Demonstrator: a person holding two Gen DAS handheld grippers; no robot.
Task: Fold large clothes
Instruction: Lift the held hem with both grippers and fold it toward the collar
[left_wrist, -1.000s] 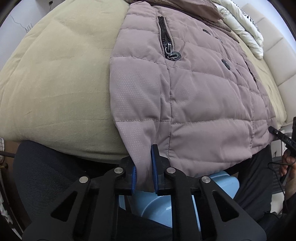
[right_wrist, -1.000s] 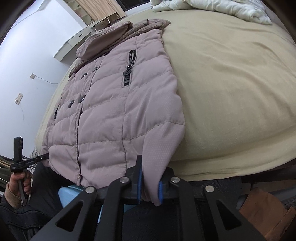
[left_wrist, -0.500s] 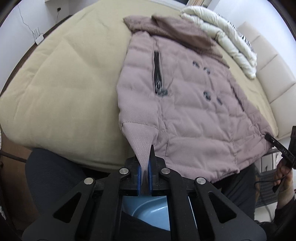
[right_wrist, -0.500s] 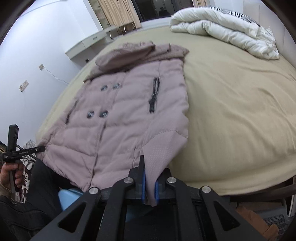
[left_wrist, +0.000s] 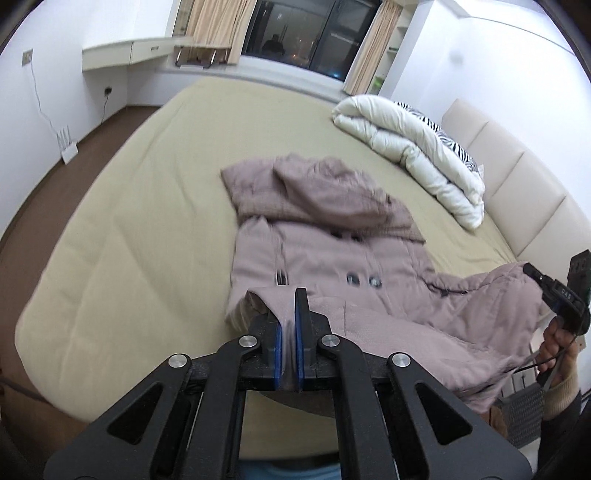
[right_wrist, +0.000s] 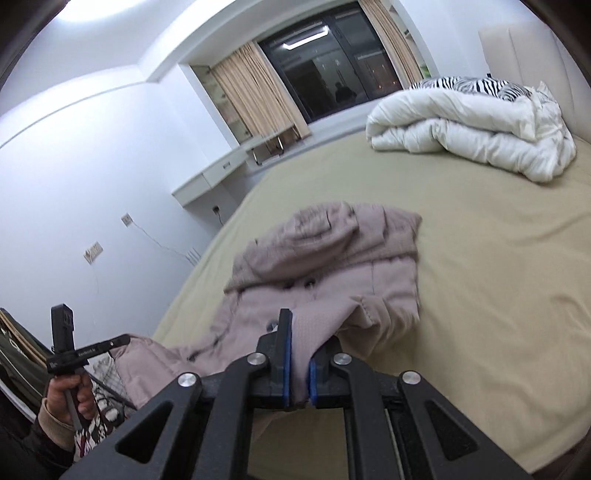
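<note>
A mauve quilted hooded jacket (left_wrist: 332, 254) lies on the beige bed (left_wrist: 140, 236), hood toward the window. Its bottom hem is lifted off the bed. My left gripper (left_wrist: 289, 332) is shut on the left hem corner. My right gripper (right_wrist: 300, 350) is shut on the right hem corner; the jacket (right_wrist: 332, 258) bunches up ahead of it. Each gripper also shows at the edge of the other's view, the right one (left_wrist: 546, 288) and the left one (right_wrist: 110, 345). Sleeves are hidden under the body.
A rolled white duvet (left_wrist: 413, 147) with a zebra-print pillow lies near the padded headboard (left_wrist: 517, 184). A window with beige curtains (right_wrist: 332, 77) and a white desk (right_wrist: 210, 177) are beyond the bed. Brown floor (left_wrist: 55, 184) runs along the bed's left side.
Both grippers have risen and moved forward over the bed, carrying the hem up. The jacket, flat before, now slackens and bunches toward the hood. Both stay shut.
</note>
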